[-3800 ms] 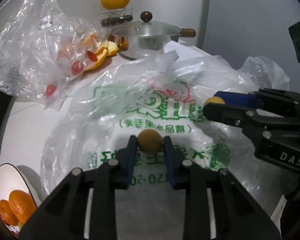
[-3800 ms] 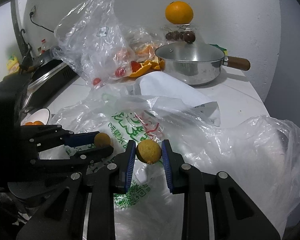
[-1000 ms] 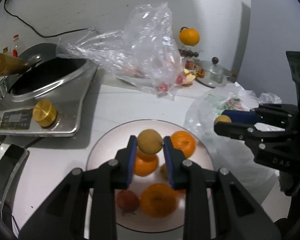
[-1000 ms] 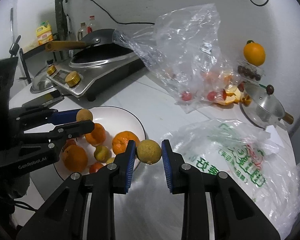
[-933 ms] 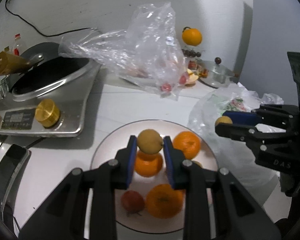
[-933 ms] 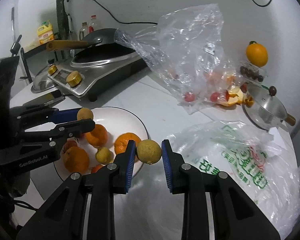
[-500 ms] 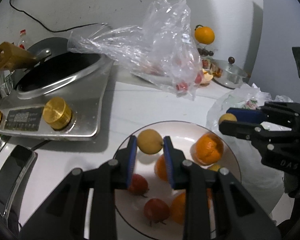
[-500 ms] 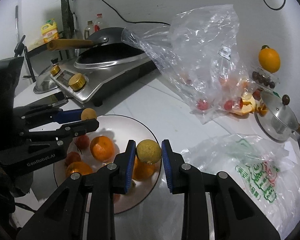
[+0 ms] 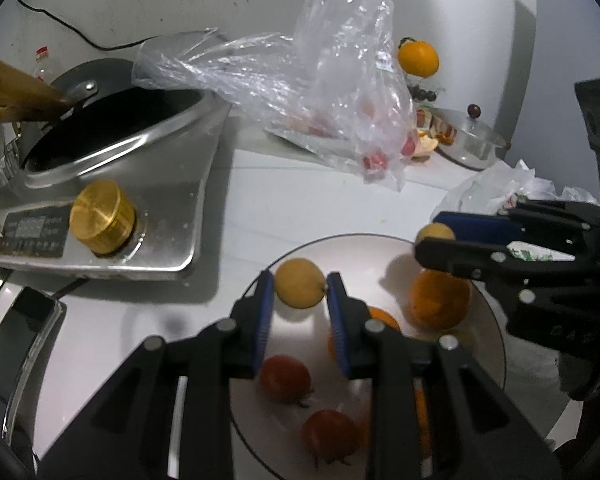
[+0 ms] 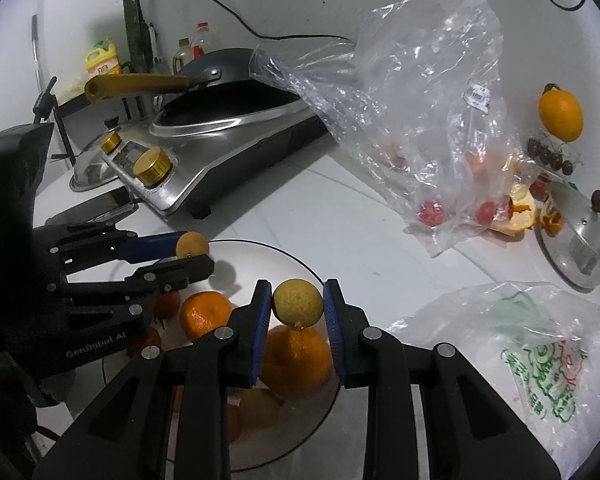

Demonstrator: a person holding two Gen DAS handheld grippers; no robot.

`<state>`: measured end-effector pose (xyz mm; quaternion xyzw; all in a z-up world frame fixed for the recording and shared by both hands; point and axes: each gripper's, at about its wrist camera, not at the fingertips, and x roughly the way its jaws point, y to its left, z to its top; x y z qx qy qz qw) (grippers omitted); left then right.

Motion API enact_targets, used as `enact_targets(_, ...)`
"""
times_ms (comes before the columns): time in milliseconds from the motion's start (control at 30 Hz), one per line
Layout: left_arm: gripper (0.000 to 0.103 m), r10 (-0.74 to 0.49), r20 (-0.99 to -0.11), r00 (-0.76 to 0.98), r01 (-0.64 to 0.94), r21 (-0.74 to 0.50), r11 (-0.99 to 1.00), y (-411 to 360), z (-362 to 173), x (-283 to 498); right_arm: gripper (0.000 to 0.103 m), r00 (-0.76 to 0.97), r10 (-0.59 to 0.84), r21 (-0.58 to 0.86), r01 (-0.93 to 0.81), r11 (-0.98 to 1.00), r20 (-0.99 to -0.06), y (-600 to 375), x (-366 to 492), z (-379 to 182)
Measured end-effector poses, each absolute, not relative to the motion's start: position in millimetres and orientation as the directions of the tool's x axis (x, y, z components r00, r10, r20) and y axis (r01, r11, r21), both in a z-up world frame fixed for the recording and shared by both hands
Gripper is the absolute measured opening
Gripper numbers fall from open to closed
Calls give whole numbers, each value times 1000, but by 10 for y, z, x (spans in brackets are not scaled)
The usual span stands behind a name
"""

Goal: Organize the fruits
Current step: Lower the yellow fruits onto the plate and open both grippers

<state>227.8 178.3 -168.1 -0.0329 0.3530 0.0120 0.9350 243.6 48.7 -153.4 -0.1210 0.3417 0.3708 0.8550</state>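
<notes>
- A silver induction cooker with gold round knobs is sitting at the far left of the white countertop, carrying a black wok with a wooden handle.
- The left black gripper with blue pads is clamping a small yellow round fruit, holding it over the near-left rim of the round white plate.
- On that plate, two small red tomatoes are lying nearest the left gripper, and an orange mandarin is resting toward the right side.
- The right black gripper with blue pads is gripping a second yellow-green round fruit, hovering above a large orange mandarin at the plate's right edge.
- A crumpled clear plastic bag holding red fruits is leaning behind the plate.
- A small steel saucepan with a knobbed lid is standing at the far right, with a printed plastic bag lying in front of it.
</notes>
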Motion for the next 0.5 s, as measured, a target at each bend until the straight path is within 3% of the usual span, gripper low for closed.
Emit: enact_targets(500,29,5,-667,745,-56,-54,997,1805,-1702,2288,28,436,572,79,-744,663,-695,761,2586,-1680)
